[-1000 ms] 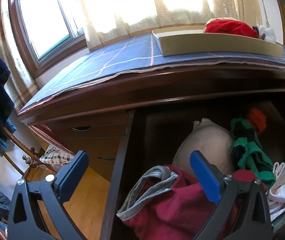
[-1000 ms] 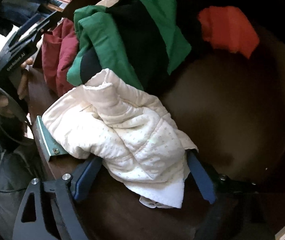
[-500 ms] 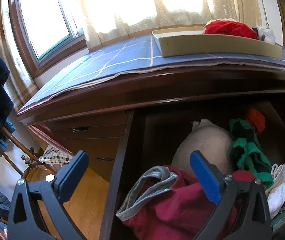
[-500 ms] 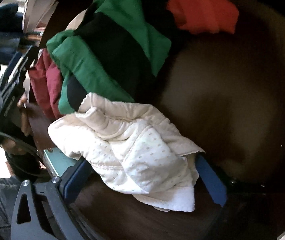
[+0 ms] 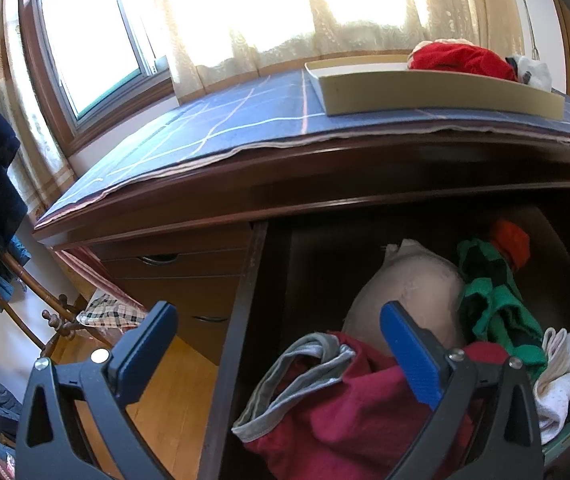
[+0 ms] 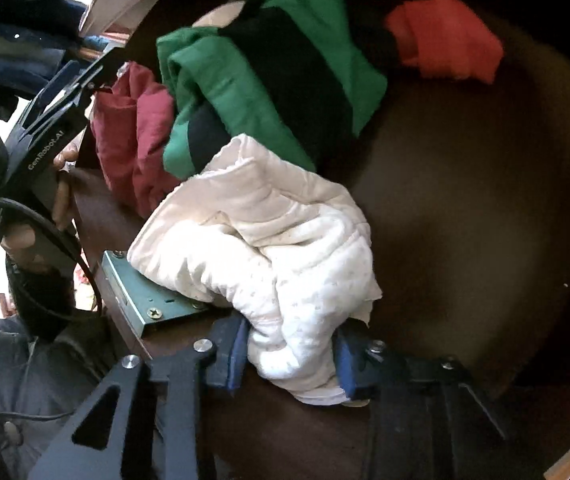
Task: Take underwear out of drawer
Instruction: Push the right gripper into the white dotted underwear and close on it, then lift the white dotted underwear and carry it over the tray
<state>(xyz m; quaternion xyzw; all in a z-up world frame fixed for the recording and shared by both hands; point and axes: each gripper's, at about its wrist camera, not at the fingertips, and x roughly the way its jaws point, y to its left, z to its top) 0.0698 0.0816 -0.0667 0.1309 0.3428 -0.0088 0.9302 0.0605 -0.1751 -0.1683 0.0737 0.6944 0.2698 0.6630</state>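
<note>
Right wrist view: the right gripper (image 6: 291, 350), its blue-padded jaws having just been closing, is clenched on the near end of a cream-white dotted quilted underwear garment (image 6: 261, 240), which is bunched between the pads. The garment lies inside the dark brown wooden drawer (image 6: 465, 200), at its front corner, partly over a green metal bracket with screws (image 6: 141, 296). Touching it behind is a green-and-black striped garment (image 6: 269, 76); to the left of that lies a crumpled maroon cloth (image 6: 133, 136), and well apart at the back of the drawer an orange-red cloth (image 6: 445, 40).

Left wrist view: the left gripper (image 5: 281, 344) hangs over the drawer's left wall with its jaws released and wide, nothing between the pads. Below it, the maroon cloth (image 5: 349, 412) carries a grey waistband-like strip (image 5: 297, 376); behind is a beige rounded item (image 5: 409, 292), possibly a padded garment. On the dresser top, a blue checked cloth (image 5: 225, 120) bears a shallow cream tray (image 5: 437, 92) holding a red garment (image 5: 461, 58).
</note>
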